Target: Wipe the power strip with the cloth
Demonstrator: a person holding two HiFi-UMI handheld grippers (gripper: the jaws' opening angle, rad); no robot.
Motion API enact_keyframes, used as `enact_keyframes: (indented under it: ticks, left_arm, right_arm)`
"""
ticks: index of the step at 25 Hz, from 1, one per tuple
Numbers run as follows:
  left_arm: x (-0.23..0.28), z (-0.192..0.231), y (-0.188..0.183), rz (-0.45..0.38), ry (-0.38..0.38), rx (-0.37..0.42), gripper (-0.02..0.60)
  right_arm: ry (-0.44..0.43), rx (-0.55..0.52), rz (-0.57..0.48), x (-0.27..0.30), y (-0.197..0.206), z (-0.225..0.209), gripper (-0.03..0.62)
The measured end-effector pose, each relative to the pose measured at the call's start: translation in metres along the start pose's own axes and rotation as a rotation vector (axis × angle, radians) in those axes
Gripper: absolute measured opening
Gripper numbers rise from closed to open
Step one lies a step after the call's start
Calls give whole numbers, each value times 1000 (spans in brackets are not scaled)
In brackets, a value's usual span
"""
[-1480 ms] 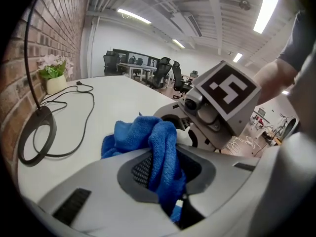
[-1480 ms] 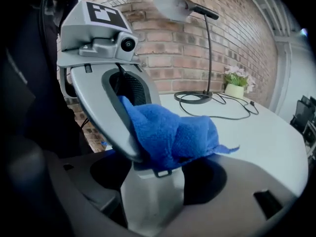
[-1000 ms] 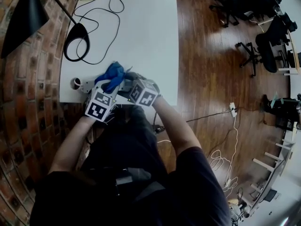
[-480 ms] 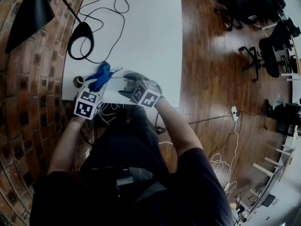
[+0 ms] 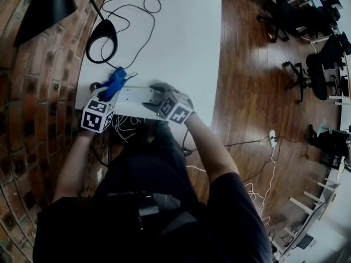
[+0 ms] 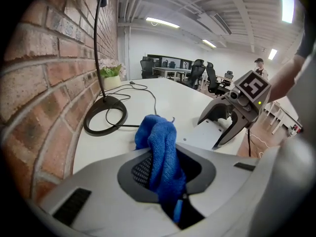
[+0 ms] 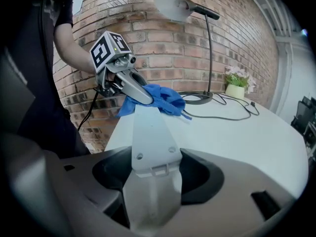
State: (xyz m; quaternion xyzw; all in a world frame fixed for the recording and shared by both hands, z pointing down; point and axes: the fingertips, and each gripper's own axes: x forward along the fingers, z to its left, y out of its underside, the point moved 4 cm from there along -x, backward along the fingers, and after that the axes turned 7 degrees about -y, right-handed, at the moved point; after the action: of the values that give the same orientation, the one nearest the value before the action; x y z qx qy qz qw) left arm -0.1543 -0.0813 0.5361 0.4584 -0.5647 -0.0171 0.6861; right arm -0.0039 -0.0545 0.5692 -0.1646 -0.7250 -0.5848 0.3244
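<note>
Tabletop, left gripper pinching cloth, right gripper jaws clamping power strip, left gripper view adds bystander

Free at one o'clock, blocked at eleven.
Clear over bare white table beyond the power strip; barred at eleven by lamp base and looping cable, hemmed at nine by brick wall.

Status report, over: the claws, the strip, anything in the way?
Left claw shut on cloth; right claw shut on strip. Cloth at strip's other end. Lamp base beyond, apart; nothing in the way.
</note>
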Motion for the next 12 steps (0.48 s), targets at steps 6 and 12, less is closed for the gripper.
enact_keyframes:
  ticks: [6, 12]
  left_arm:
    - [-4, 11, 8, 16, -41, -9, 75]
    - [-10, 19, 14, -12, -108, -43, 75]
  right_arm:
    - [-7, 5, -2, 2, -1, 2, 296]
    - [6, 3, 0, 1, 0, 0, 296]
